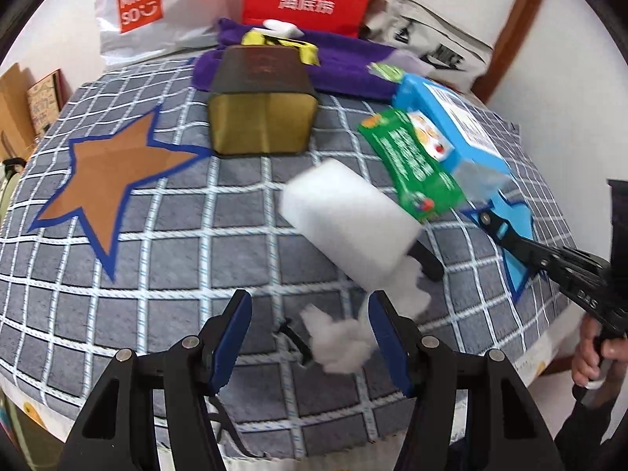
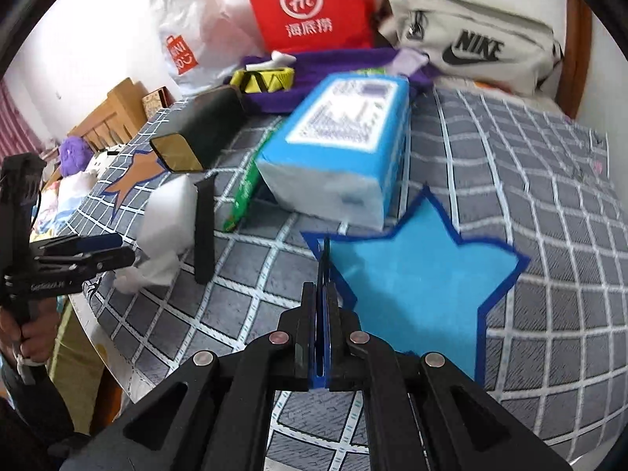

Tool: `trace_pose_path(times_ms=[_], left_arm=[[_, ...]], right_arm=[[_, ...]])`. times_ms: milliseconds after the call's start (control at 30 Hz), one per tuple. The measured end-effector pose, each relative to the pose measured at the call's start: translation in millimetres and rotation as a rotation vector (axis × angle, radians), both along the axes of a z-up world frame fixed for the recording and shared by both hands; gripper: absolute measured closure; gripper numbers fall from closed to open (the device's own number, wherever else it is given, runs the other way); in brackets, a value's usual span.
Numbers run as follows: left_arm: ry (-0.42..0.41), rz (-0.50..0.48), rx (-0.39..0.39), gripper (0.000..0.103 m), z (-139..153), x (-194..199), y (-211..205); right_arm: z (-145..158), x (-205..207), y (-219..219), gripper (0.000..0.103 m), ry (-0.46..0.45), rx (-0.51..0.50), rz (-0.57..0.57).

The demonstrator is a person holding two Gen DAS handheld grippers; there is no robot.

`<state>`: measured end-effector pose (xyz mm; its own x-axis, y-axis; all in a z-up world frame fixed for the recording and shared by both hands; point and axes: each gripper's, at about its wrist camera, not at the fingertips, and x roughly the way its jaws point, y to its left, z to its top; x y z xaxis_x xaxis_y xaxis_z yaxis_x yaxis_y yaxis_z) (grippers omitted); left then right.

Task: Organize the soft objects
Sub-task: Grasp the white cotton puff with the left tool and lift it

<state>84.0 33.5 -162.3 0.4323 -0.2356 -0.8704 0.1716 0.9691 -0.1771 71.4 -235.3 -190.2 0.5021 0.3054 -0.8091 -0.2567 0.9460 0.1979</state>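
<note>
Your left tongs stand wide apart over the cotton tuft on the checked tabletop. The white sponge lies just beyond. Your right tongs are closed, empty, over the blue star.

Sponge behind cotton tuft

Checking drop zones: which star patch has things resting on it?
The blue star; the blue tissue pack overlaps its tip. The brown star is bare.
</note>
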Motion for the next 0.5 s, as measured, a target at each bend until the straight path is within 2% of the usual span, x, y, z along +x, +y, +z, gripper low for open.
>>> trace_pose_path(times_ms=[200, 300, 500], left_arm=[[0.013, -0.060, 0.039, 0.043, -12.9, -9.9, -15.6], [0.000, -0.079, 0.057, 0.038, -14.6, -12.8, -20.3], [-0.030, -0.121, 0.132, 0.037, -17.2, -19.9, -31.4]], right_arm=[[-11.2, 3.8, 0.5, 0.098, 0.018, -0.001, -0.006], [-14.9, 8.5, 2.8, 0.097, 0.020, 0.000, -0.012], [-16.7, 11.7, 9.0, 0.097, -0.019, -0.008, -0.011]])
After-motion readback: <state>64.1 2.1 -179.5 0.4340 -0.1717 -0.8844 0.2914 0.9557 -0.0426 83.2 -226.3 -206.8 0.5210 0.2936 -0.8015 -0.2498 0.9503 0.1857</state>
